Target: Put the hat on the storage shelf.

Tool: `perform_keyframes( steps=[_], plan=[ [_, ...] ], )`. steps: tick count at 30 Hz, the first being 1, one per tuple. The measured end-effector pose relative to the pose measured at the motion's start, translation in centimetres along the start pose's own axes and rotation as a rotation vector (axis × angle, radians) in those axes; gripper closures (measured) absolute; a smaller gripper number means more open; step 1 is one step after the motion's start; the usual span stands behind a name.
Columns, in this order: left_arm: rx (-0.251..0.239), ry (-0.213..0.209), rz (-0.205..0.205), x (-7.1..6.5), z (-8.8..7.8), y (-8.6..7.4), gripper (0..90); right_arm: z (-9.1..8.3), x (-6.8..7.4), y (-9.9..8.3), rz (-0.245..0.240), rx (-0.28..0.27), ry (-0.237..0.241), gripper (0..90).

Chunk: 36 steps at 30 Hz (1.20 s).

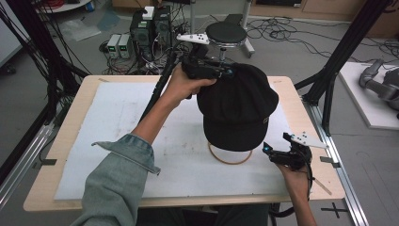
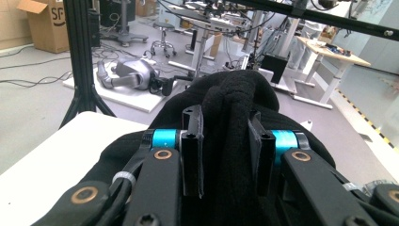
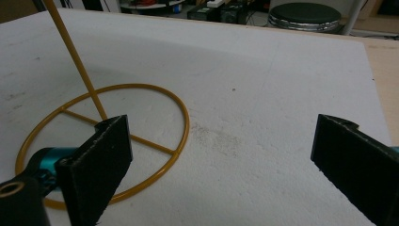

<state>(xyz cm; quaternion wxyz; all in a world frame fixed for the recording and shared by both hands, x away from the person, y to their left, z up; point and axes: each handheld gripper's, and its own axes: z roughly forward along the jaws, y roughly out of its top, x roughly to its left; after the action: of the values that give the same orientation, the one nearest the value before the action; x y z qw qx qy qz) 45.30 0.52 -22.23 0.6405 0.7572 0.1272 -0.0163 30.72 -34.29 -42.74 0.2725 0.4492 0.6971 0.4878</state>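
Black cap pinched by left tool over a wire stand, white-padded tabletop.

White foam sheet (image 1: 117, 141) covers the wood tabletop (image 1: 61, 141); grey floor w/ cables, PC boxes and a black stool (image 1: 226, 33) beyond. Left tool (image 2: 226, 155) is clamped on a fold of the black cap (image 1: 237, 106). The cap hides most of the yellow wire stand (image 3: 136, 141), prob. its top too. Right tool (image 3: 221, 160) gapes wide, holding nothing, stand's ring just beside its left pad.
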Motion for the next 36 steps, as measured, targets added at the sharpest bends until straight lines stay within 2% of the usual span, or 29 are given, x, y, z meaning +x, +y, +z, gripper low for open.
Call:
perform_keyframes(
  steps=[5, 14, 23, 31, 36],
  plan=[
    [0.024, -0.009, 0.013, 0.1, 0.4, -0.7, 72.0, 0.0, 0.0, 0.0, -0.005, 0.0, 0.001, 5.5],
    [0.036, -0.023, 0.017, 0.0, 0.8, -1.2, 71.3, 0.1, 0.0, 0.0, -0.002, 0.002, -0.001, 5.5],
    [0.056, -0.018, 0.031, 0.0, 1.2, -1.6, 69.8, 0.0, -0.1, 0.0, -0.001, 0.002, 0.0, 5.5],
    [0.072, -0.022, 0.049, -0.2, 1.3, -1.8, 63.0, 0.1, -0.1, 0.0, -0.001, 0.001, -0.001, 5.5],
    [0.098, -0.011, 0.054, 0.0, 1.4, -2.0, 59.2, 0.1, -0.1, 0.0, 0.0, 0.002, -0.001, 5.4]
  ],
)
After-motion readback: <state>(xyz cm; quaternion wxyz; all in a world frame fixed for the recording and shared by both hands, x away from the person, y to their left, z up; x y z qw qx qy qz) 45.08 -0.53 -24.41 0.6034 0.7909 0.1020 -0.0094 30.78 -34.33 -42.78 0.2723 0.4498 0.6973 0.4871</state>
